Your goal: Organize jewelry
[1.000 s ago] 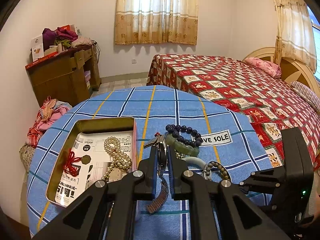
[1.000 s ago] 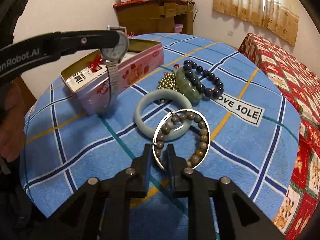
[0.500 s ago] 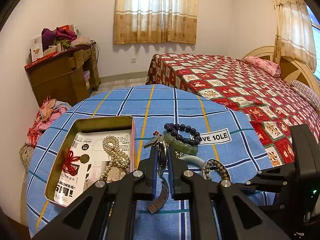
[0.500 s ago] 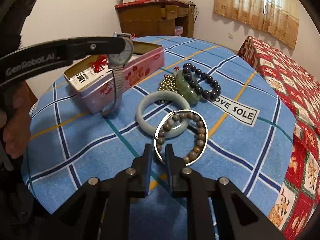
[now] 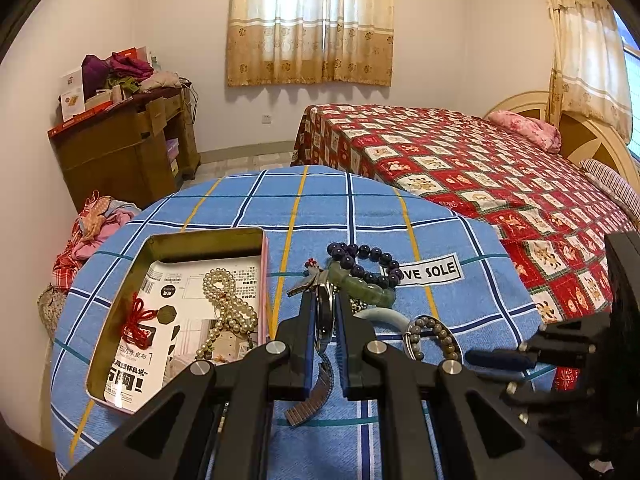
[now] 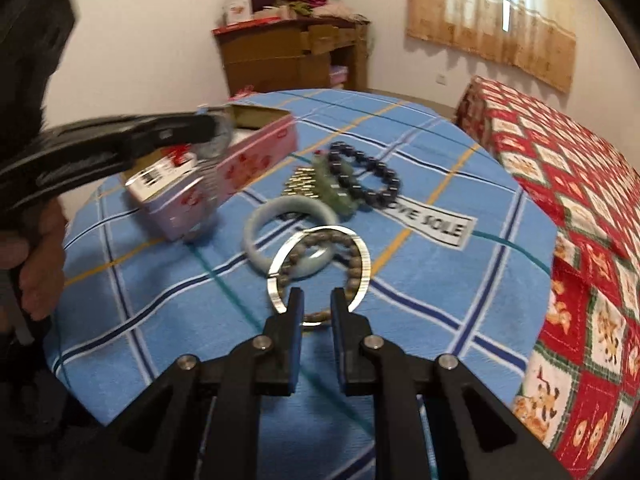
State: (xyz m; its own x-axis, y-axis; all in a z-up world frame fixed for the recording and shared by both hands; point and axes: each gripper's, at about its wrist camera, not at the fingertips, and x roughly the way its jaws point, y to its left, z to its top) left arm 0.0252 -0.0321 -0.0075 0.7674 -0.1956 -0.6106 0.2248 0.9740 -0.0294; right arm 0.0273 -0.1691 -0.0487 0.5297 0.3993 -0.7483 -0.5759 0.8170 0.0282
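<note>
Here we hold the left tool (image 5: 324,320) clenched on a wristwatch (image 5: 323,314), its metal band hanging free just beside the open tin (image 5: 200,240); we judge the watch is kept up off the cloth so it can go into the tin with the pearl necklace (image 5: 226,300) already lying there. The right tool (image 6: 316,308) sits nearly closed around the near rim of a silver bangle (image 6: 362,256) and the brown bead bracelet (image 6: 316,314) nested inside it, and both appear tilted up off the bench (image 6: 160,300), gripped at one edge. Farther from the tin than the bangle lie a pale jade bangle (image 6: 256,224), a green bracelet (image 6: 332,196) and a dark bead bracelet (image 6: 372,176), still waiting.
</note>
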